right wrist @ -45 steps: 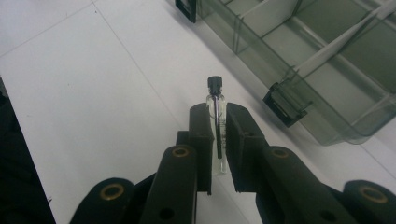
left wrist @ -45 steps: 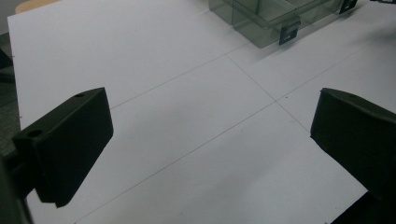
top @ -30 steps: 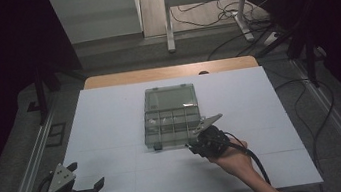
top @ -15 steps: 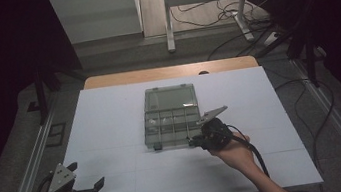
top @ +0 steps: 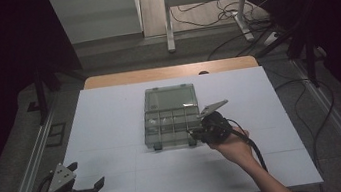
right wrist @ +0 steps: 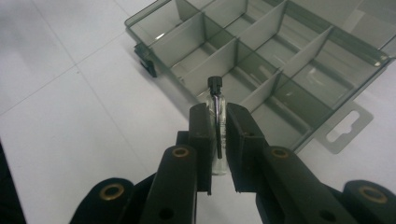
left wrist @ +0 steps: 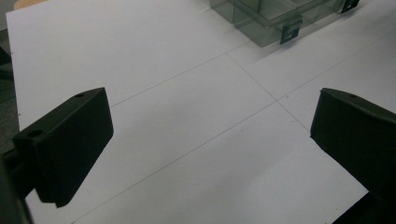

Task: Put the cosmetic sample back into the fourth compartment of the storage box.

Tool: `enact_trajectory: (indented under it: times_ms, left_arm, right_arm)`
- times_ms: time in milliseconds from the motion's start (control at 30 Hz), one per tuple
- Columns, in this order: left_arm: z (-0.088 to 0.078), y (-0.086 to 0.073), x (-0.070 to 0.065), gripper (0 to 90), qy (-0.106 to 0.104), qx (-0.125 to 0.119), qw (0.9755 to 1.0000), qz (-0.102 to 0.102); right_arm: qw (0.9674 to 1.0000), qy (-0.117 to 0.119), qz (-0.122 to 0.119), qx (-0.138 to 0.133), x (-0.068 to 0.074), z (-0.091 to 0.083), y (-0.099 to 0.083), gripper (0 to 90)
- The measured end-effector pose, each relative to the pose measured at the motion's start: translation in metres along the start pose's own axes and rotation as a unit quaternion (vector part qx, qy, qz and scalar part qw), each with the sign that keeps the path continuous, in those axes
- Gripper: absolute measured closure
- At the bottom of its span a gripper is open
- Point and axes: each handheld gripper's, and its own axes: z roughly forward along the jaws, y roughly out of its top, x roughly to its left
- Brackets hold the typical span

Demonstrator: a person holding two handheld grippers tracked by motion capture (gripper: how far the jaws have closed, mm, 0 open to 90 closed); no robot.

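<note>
- Holding a small clear vial with a black cap: right gripper, jaws closed on it, at the near edge of the compartment box.
- Box: smoky clear plastic, lid open, mid-table.
- Left gripper: jaws wide, empty, near table's front left corner.

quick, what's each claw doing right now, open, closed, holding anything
Left claw: open, holding nothing, over the bare table.
Right claw: shut on a small clear vial with a black cap, at the near edge of the open box.
</note>
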Motion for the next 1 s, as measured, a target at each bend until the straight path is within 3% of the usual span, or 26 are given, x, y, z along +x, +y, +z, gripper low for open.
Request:
enact_trajectory:
  times_ms: [1000]
  left_arm:
    - [0.000,0.000,0.000,0.0,-0.001,0.001,1.0000,0.000]
  right_arm:
    - [0.9986,-0.033,0.039,-0.016,-0.042,0.009,0.016,79.8]
